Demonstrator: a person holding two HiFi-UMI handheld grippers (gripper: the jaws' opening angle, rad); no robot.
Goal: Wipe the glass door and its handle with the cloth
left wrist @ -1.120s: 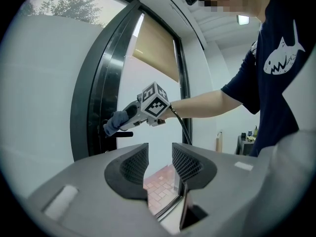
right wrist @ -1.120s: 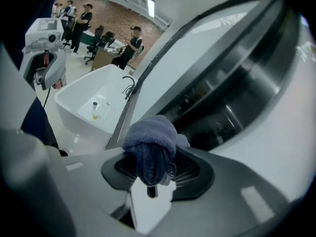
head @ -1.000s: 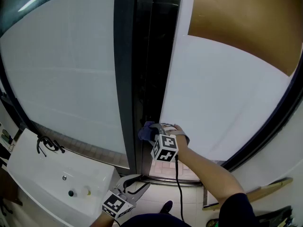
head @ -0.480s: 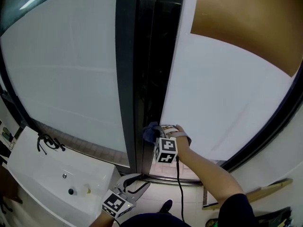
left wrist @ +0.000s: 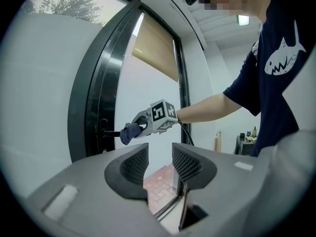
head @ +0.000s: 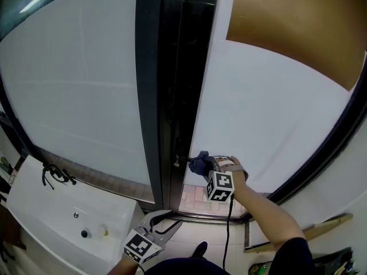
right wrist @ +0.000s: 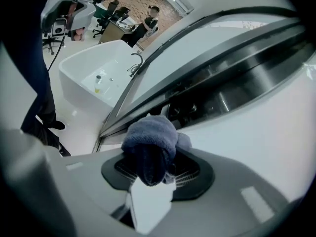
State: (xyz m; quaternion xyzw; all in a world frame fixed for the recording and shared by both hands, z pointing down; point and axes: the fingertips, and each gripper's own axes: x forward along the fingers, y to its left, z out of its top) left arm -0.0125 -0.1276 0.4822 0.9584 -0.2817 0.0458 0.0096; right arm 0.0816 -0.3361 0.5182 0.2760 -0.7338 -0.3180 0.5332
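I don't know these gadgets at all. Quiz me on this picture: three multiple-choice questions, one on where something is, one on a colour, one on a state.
1. Where is the cloth?
A. In the sink
B. At the door handle
C. On the floor

2. What colour is the cloth?
A. Blue
B. Yellow
C. Red

3. How is the left gripper?
A. Shut on the cloth
B. Shut on the door handle
C. Open and empty

Answers:
1 B: the right gripper holds it at the handle's end.
2 A: it shows as a dark blue bundle in all three views.
3 C: the left gripper's own view shows its jaws apart with only floor between them.
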